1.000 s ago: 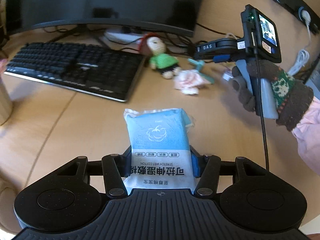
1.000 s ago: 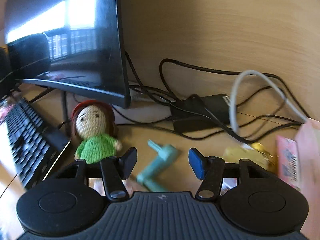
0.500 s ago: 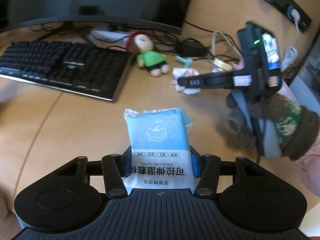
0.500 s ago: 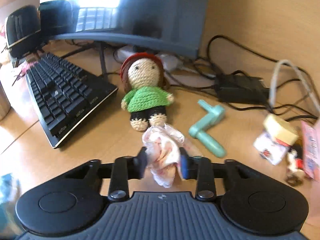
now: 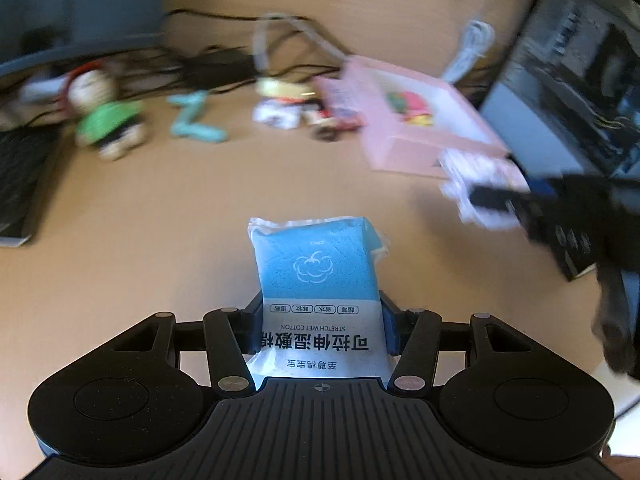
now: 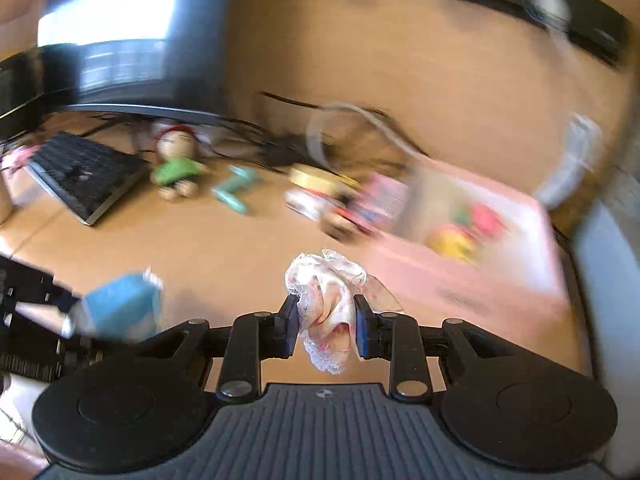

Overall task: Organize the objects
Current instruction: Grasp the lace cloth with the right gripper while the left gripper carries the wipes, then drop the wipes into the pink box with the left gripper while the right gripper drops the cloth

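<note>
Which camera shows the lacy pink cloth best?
The right wrist view: the cloth sits sharp and close, pinched in the right tongs. In the left wrist view it is only a pale blur at the right tongs' tip, near the pink box.

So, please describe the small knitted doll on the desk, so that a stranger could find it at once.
Start at the dark monitor at the back of the wooden desk. Just below its edge, beside the black keyboard, lies the knitted doll. Only it has a pale round head, a red cap and a green top; the teal handle beside it is hard plastic.
</note>
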